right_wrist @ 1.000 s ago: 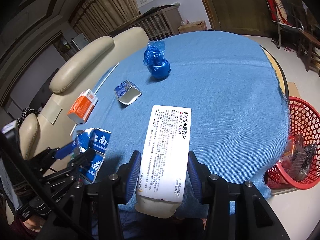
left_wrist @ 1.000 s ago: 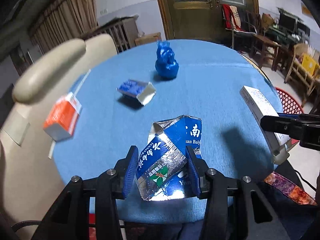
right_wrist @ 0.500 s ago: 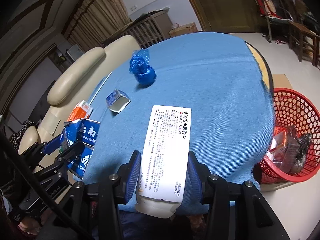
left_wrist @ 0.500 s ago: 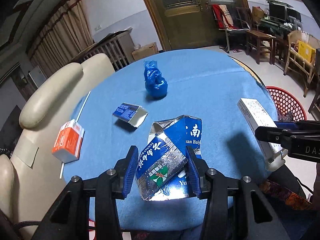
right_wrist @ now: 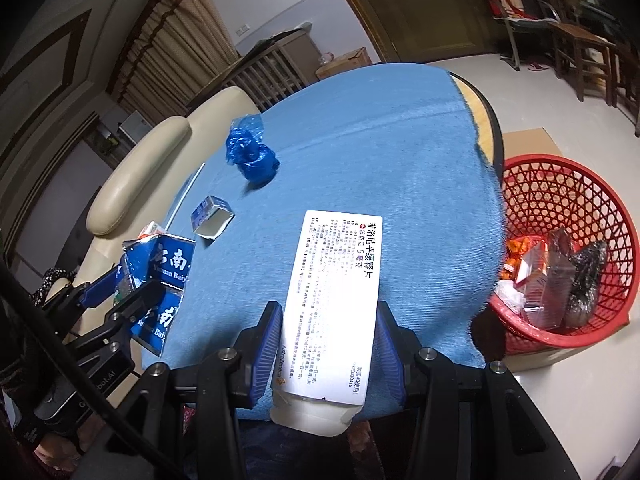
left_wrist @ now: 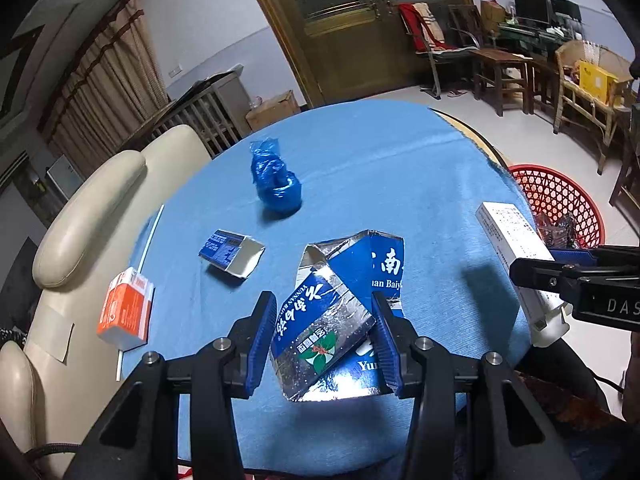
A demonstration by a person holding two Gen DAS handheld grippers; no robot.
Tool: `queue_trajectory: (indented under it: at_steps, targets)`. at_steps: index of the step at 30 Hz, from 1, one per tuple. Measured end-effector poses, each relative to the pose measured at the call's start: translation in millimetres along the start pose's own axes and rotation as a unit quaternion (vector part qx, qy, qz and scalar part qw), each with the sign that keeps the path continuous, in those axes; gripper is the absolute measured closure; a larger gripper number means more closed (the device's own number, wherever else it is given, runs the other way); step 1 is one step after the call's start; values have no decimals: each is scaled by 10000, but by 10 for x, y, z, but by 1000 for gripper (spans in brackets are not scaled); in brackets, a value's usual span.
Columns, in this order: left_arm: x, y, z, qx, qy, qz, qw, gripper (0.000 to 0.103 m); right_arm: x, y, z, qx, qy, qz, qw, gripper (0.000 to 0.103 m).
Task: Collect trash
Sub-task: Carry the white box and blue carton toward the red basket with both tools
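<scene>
Black grippers (left_wrist: 324,332), ribbed blue pads (left_wrist: 262,336)

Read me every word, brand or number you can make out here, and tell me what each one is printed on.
"YUNNAN BAIY", cut off, plus "南": crushed blue carton in the left gripper.
"AstraZeneca", "非洛地平缓释片": white medicine box in the right gripper; its fine print is too small.
"DAS", cut off: right gripper body.
Orange box, small blue box: unreadable.

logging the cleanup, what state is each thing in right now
left tongs: shut on blue carton
blue carton: torn open, flattened, held above the table edge
right tongs: shut on white box
white box: held, near-end flap open
small blue box: open-ended, lying on the cloth
orange carton: at the table edge
blue bag: knotted, on the cloth
red basket: partly filled with trash
</scene>
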State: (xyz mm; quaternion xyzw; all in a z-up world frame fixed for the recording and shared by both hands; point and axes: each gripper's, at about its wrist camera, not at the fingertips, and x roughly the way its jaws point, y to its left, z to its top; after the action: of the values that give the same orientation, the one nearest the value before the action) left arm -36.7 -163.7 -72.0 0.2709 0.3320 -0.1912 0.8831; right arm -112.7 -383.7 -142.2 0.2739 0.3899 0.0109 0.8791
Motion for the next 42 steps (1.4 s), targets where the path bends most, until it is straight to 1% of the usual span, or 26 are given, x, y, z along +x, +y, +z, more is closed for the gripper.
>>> queue_trajectory:
  at_steps: [11,20,28,35,38,42]
  targets:
    - [63,-112,28,160,77,-26,9998,54,0,-108,-18,146,24,-20,9999,54]
    - [122,-140,16,184,195,-91,9996,54,11,-162,-30,217,42,-17,9998,54]
    - [157,-182,25,244,217,-110,9994,54,-3,-210,-33,272,23,-21,9996,54]
    - [233,-247,57,263,314,-199,9990,54,-31,-327,-18,404,-17,-58,9992,54]
    - [253,-310,105,307,298,-261,9987,54,-78,-419,13,503,-92,-109,9986,54]
    - [278,-440,210,381,244,-492,9978,54,-175,-599,79,699,-237,-208,9971,54]
